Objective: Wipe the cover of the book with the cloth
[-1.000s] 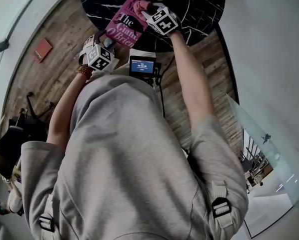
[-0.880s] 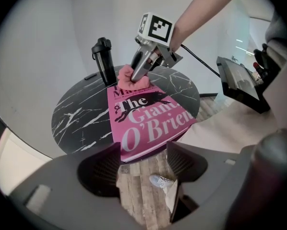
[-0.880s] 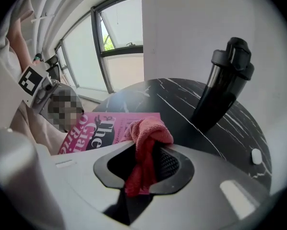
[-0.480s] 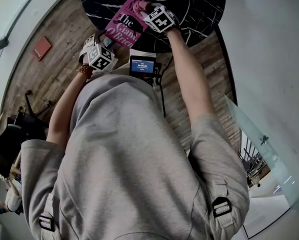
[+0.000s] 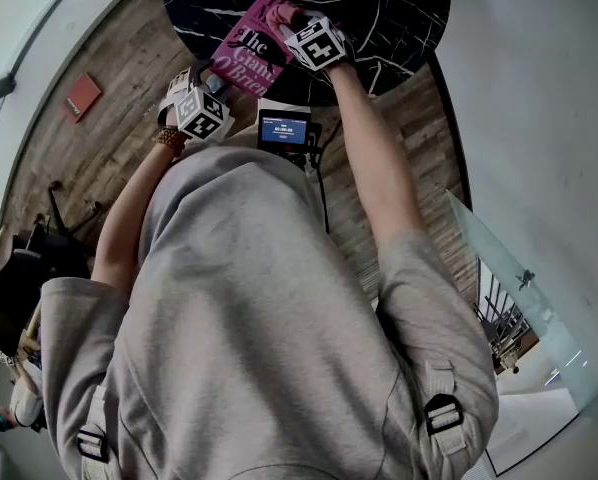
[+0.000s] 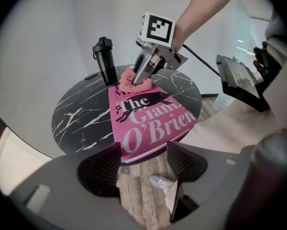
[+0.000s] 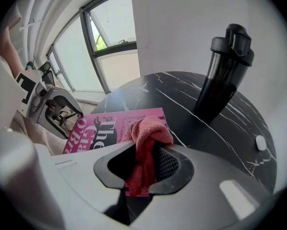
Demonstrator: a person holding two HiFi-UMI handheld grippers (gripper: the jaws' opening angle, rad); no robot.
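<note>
On the round black marble-veined table (image 6: pixel 81 116), the pink paperback book (image 6: pixel 150 123) lies where it lay. My right gripper (image 7: pixel 142 169), barely shifted, pinches the pink terry cloth (image 7: pixel 146 133) against its far corner. My left gripper (image 6: pixel 143 164) stays wide apart by the near edge.

Glossy pink paper cover on book (image 6: pixel 148 123). Soft, nubby pink fabric for cloth (image 7: pixel 146 133). Polished black stone-look table (image 6: pixel 81 119), white veining. Matt black plastic bottle (image 7: pixel 222 75). Rough wood-plank floor (image 5: pixel 109 138). Matt grey plastic right tool (image 7: pixel 143 155), ribbed pads (image 7: pixel 168 163).

Magenta book (image 6: pixel 148 123), salmon cloth (image 7: pixel 146 133), black white-veined table (image 6: pixel 81 119)
</note>
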